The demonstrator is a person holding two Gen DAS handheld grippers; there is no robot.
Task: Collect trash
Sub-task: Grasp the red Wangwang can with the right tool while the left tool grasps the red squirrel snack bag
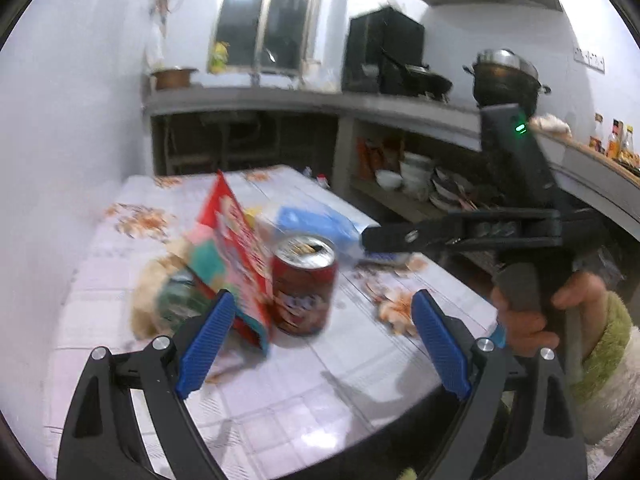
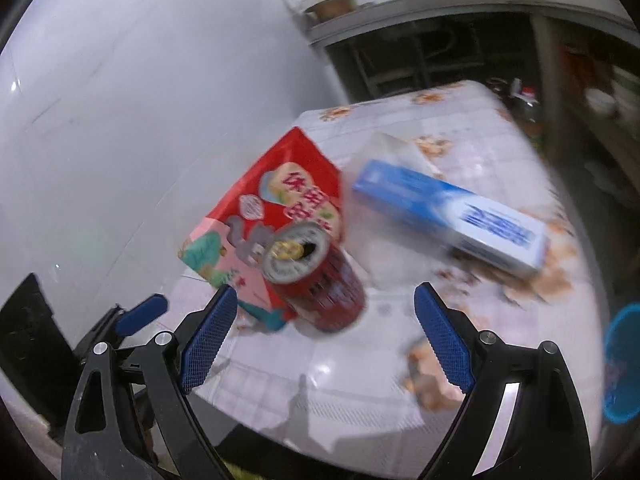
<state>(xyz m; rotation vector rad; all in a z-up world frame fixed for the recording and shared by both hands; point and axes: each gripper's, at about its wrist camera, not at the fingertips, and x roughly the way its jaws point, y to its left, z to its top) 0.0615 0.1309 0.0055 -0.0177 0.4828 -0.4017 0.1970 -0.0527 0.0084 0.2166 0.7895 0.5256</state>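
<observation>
A red drink can (image 1: 303, 285) stands upright on the flower-patterned table (image 1: 320, 384), opened at the top. A red and pink snack bag (image 1: 236, 256) leans against its left side. A blue and white box (image 1: 316, 226) lies behind it. My left gripper (image 1: 322, 338) is open, just in front of the can. In the right wrist view my right gripper (image 2: 326, 336) is open above the can (image 2: 316, 280), with the bag (image 2: 272, 216) to its left and the box (image 2: 452, 218) to the right. The right gripper also shows in the left view (image 1: 404, 238), reaching over the box.
A blue bin (image 2: 624, 360) sits off the table's right edge. A white wall (image 1: 60, 160) runs along the table's left side. A kitchen counter (image 1: 320, 100) with pots and shelves of bowls (image 1: 416, 176) lies behind. Scraps of orange peel (image 1: 394, 308) lie near the can.
</observation>
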